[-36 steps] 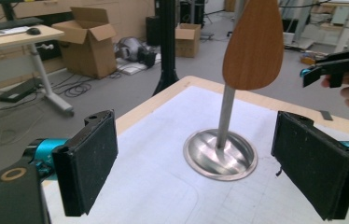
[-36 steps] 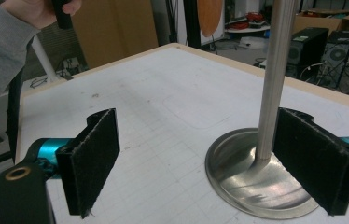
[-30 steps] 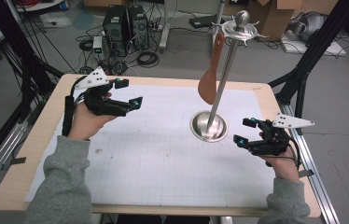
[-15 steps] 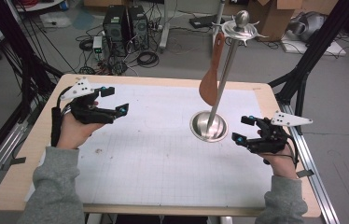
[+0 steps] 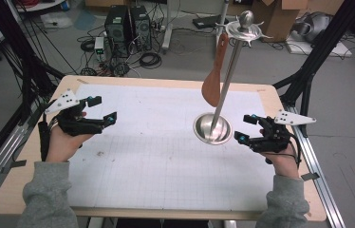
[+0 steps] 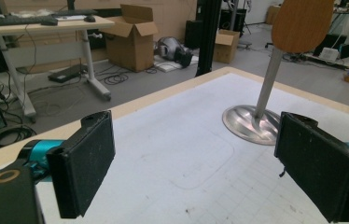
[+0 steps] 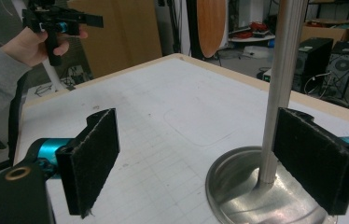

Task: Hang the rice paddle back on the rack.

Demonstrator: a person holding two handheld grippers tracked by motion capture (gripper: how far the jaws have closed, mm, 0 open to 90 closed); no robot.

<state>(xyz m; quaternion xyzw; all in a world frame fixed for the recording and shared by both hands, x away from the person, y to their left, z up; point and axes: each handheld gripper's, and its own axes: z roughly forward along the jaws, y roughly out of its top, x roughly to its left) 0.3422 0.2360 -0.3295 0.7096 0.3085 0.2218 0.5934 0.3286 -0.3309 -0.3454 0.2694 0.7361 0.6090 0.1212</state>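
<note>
Two grippers are up and both are empty: the left gripper point(image 5: 97, 111) hangs over the near-left part of the table point(image 5: 133, 190) with its jaws spread wide, nothing between them, and the right gripper point(image 5: 246, 129) sits just beside the stand's round steel base point(image 5: 212, 128), jaws equally wide and bare. What they look set on is the wooden spatula point(image 5: 212, 80), which hangs from the hooked top of the metal stand point(image 5: 228, 76), blade down, beside the pole and well above the white mat point(image 5: 166, 156). From the right gripper view the pole point(image 7: 282, 84) rises right between the pads point(image 7: 93, 158), so that hand seems best placed to steady the stand; it should close on the pole low down, squarely, so the base does not rock. The left gripper is well apart from the spatula and has the longer trip; I'd bring it in from the left, level with the handle rather than the broad blade point(image 6: 302, 23), and pinch the narrow neck flat across the pads. Lift up first to clear the hook, then away. A sideways tug could tip the whole stand or swing the blade into the pole.
</note>
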